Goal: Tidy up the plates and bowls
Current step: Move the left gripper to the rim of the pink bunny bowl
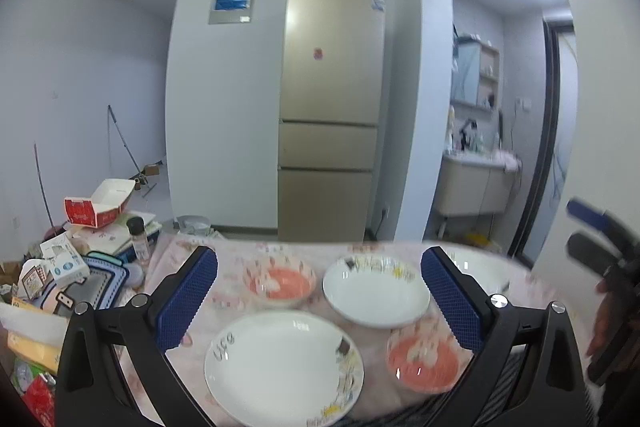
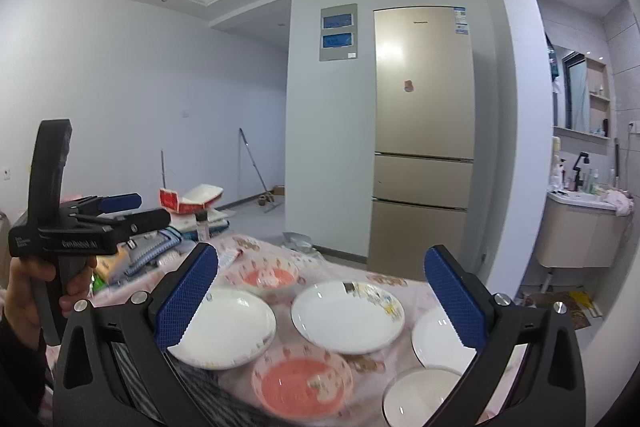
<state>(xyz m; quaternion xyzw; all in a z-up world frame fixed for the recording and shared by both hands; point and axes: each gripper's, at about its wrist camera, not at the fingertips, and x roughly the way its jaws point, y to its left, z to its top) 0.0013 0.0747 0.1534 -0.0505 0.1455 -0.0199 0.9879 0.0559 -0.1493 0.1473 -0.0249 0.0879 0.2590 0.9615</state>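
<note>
Both grippers hover open and empty above a table with a pink patterned cloth (image 1: pixel 236 255). Between the fingers of my left gripper (image 1: pixel 320 299) lie a large white plate (image 1: pixel 280 367), a smaller white plate (image 1: pixel 376 291), a far pink bowl (image 1: pixel 280 279) and a near pink bowl (image 1: pixel 424 359). Another white plate (image 1: pixel 476 267) shows behind the right finger. My right gripper (image 2: pixel 320 299) looks down on a left white plate (image 2: pixel 228 327), a middle plate (image 2: pixel 348 315), a right plate (image 2: pixel 436 339), two pink bowls (image 2: pixel 300 383) (image 2: pixel 268 275) and a white bowl (image 2: pixel 424 399).
A person's hand (image 2: pixel 24 287) holds the left gripper (image 2: pixel 154 207) at the left edge. The right gripper (image 1: pixel 570 227) shows at the right edge. Boxes, a bottle (image 1: pixel 138 235) and packets (image 1: pixel 64 263) crowd the table's left end. A gold fridge (image 1: pixel 332 107) stands beyond.
</note>
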